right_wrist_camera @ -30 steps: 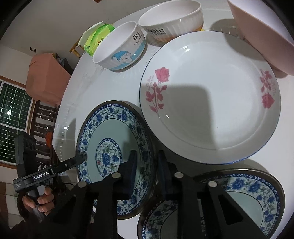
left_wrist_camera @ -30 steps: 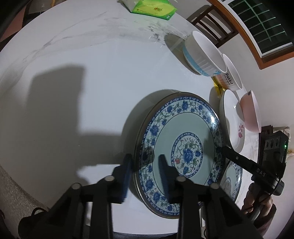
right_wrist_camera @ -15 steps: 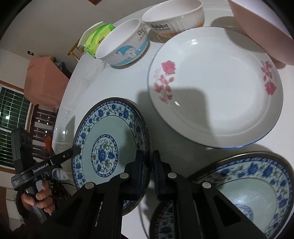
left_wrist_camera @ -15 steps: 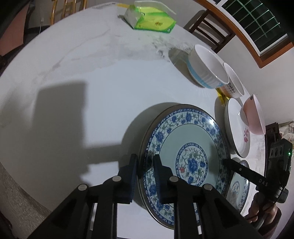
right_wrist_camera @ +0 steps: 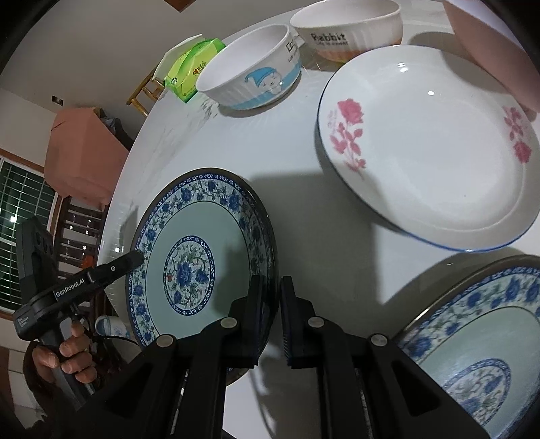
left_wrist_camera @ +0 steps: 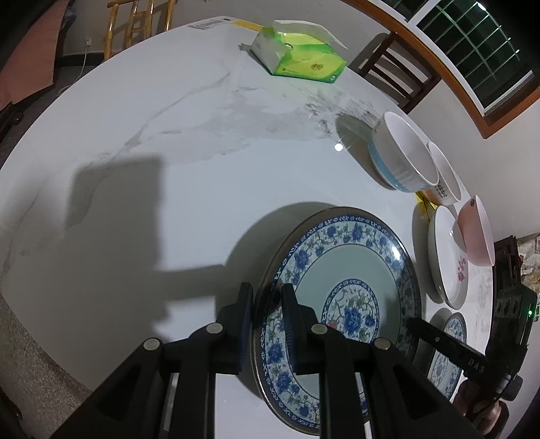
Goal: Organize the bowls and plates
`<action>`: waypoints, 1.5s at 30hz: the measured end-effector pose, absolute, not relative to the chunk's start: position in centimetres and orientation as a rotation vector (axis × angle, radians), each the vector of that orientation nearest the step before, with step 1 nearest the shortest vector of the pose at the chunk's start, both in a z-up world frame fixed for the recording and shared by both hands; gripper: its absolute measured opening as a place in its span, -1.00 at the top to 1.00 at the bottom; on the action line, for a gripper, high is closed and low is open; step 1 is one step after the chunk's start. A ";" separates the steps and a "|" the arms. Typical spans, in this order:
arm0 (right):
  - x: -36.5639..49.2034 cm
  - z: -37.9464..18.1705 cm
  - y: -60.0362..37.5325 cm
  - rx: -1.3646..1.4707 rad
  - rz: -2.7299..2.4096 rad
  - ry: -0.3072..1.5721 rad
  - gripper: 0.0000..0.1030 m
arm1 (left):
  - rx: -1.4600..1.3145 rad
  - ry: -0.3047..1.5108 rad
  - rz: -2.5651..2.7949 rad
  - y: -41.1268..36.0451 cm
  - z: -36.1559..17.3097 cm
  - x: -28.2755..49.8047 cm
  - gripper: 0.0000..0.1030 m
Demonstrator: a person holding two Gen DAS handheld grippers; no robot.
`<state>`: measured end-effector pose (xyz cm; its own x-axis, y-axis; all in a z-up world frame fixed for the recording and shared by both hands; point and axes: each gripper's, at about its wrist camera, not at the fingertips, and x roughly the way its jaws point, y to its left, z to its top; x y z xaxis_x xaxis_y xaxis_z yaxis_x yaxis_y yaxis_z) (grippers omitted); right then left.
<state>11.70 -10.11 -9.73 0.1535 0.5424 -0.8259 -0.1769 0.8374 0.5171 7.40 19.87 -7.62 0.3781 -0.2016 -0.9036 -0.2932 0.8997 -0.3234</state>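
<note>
Item: round blue-and-white floral porcelain plate, tilted over white marble tabletop; opposite rims pinched by left gripper and right gripper jaws. Risk: glazed rim slipping, plate dropping.

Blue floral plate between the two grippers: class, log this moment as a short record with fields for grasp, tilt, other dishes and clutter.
held item: blue floral plate
left gripper: fingers clamp the plate's near rim
right gripper: fingers clamp the opposite rim
tilt: plate looks raised off the table
second blue plate: lying flat
rose plate: flat, beside pink bowl
bowls: cartoon bowl, Rabbit bowl
clutter: green tissue pack
</note>
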 end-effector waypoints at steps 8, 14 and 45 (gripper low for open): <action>10.6 -9.7 -10.0 0.316 0.536 1.319 0.78 | -0.490 1.195 0.067 20.9 -8.4 7.5 0.65; 10.7 -9.5 -9.8 0.329 0.540 1.322 0.75 | -0.509 1.192 0.061 21.2 -8.7 7.3 0.64; 7.2 -4.7 -19.6 0.385 0.506 1.185 0.41 | -0.372 1.094 -0.229 9.4 -2.6 4.4 0.50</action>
<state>7.19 -19.59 -4.71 0.2875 0.5625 -0.7752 -0.1713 0.8265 0.5362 4.45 9.39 -2.56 0.4442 -0.3605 -0.8202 -0.0020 0.9151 -0.4033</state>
